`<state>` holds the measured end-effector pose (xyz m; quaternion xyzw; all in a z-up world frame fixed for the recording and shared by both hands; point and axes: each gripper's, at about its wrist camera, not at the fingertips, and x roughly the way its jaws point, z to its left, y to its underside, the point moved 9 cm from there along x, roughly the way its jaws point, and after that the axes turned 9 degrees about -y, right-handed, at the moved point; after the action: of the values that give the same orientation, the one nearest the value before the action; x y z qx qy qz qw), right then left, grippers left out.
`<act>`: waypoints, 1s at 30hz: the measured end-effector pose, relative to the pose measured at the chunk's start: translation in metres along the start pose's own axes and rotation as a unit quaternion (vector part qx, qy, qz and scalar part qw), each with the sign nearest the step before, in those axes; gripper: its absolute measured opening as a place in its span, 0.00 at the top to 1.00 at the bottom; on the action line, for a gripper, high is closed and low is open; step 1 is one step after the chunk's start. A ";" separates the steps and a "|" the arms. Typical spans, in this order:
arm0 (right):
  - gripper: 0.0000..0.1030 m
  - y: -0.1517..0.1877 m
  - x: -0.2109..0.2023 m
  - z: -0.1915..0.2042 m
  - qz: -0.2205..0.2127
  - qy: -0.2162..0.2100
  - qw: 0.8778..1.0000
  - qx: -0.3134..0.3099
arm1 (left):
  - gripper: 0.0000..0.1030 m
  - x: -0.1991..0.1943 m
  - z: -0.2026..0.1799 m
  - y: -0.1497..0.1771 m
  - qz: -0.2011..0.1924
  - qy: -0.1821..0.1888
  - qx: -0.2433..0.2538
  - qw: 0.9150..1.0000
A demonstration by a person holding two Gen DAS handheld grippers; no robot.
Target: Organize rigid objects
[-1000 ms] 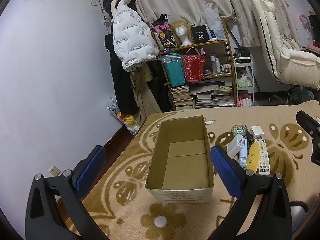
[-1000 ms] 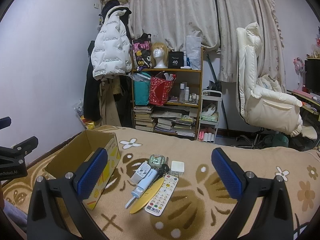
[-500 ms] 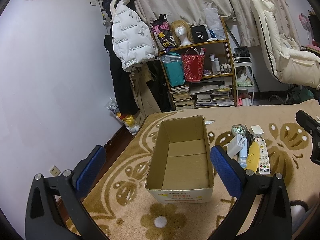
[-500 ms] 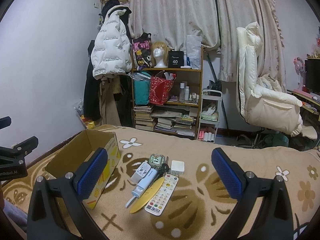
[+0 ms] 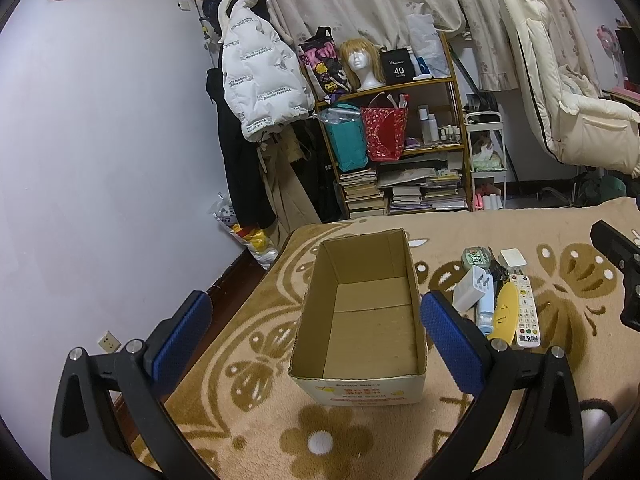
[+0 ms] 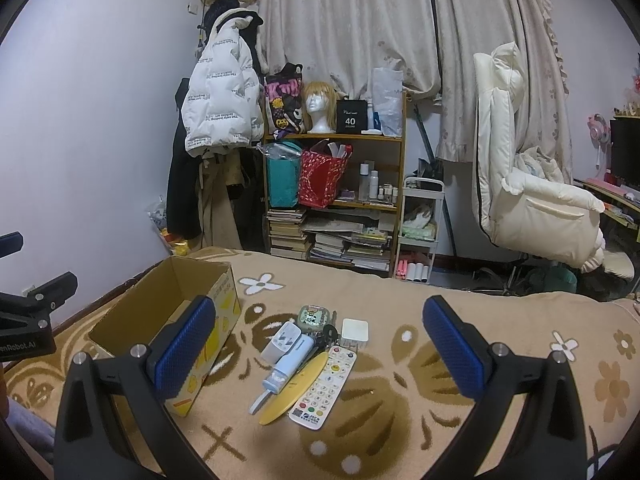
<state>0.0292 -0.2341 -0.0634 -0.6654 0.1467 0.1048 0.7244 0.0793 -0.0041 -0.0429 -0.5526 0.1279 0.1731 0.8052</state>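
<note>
Nothing was packed yet: cardboard box (image 5: 360, 312) sat empty, both claws, left claw (image 5: 316, 328) and right claw (image 6: 316, 356), gaped wide, holding nothing. Likely next: right claw reaches for the remote (image 6: 325, 386) mid-blanket (image 6: 460, 420).

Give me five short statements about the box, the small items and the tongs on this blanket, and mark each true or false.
1. The cardboard box has nothing inside it. True.
2. The left tongs are shut on the white remote. False: they are open and hold nothing; the white remote lies on the blanket.
3. The small items lie in a cluster beside the box, not in it. True.
4. The yellow flat piece stands upright in the box. False: it lies flat between the pale blue tube and the remote.
5. The right tongs are open and hold nothing. True.
</note>
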 end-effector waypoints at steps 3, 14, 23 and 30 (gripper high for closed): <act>0.00 0.003 0.001 0.001 0.000 0.000 1.000 -0.001 | 0.00 0.000 0.000 0.000 0.000 0.000 0.000 1.000; 0.00 0.020 0.009 0.001 0.016 -0.005 1.000 0.008 | 0.00 0.004 0.002 -0.001 0.009 0.005 -0.003 1.000; 0.00 0.020 0.011 0.003 0.019 -0.006 1.000 0.004 | 0.00 0.009 0.003 -0.002 0.017 0.006 -0.004 1.000; 0.00 0.014 0.020 0.009 0.012 -0.006 1.000 -0.004 | 0.00 0.020 0.004 -0.007 0.026 0.008 -0.013 1.000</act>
<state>0.0438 -0.2250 -0.0828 -0.6656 0.1507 0.1180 0.7214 0.1005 0.0004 -0.0433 -0.5608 0.1466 0.1916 0.7920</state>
